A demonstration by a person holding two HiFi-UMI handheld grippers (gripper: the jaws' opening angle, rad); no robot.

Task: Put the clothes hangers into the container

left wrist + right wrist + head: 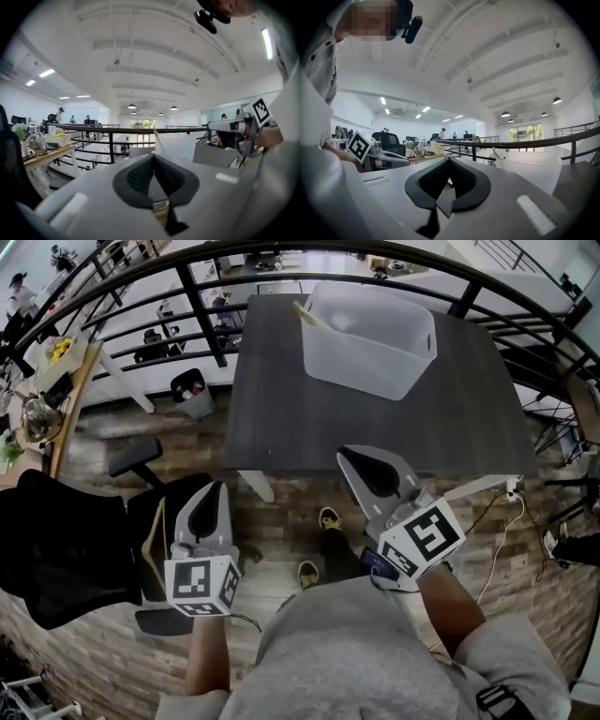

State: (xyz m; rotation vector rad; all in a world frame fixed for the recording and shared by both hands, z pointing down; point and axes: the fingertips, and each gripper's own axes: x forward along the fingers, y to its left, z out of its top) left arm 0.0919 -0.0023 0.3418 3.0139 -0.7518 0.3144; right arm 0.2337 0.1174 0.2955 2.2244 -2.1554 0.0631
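A translucent white container (375, 338) stands at the far side of the dark grey table (309, 418). One wooden hanger (310, 314) leans out over its left rim. The container (178, 145) also shows ahead in the left gripper view. My left gripper (216, 491) is held low over the floor, short of the table's near edge, shut with nothing between its pads (140, 173). My right gripper (361, 460) hovers at the table's near edge, also shut and empty, its pads (461, 180) meeting at the tip. A tan wooden piece (154, 540), perhaps another hanger, rests by the chair beside the left gripper.
A black office chair (66, 549) stands at the left, close to the left gripper. A black railing (187, 287) curves behind the table, with a bin (192, 395) below it. Cables (502, 531) trail on the wooden floor at the right. The person's feet (328, 519) are under the table's edge.
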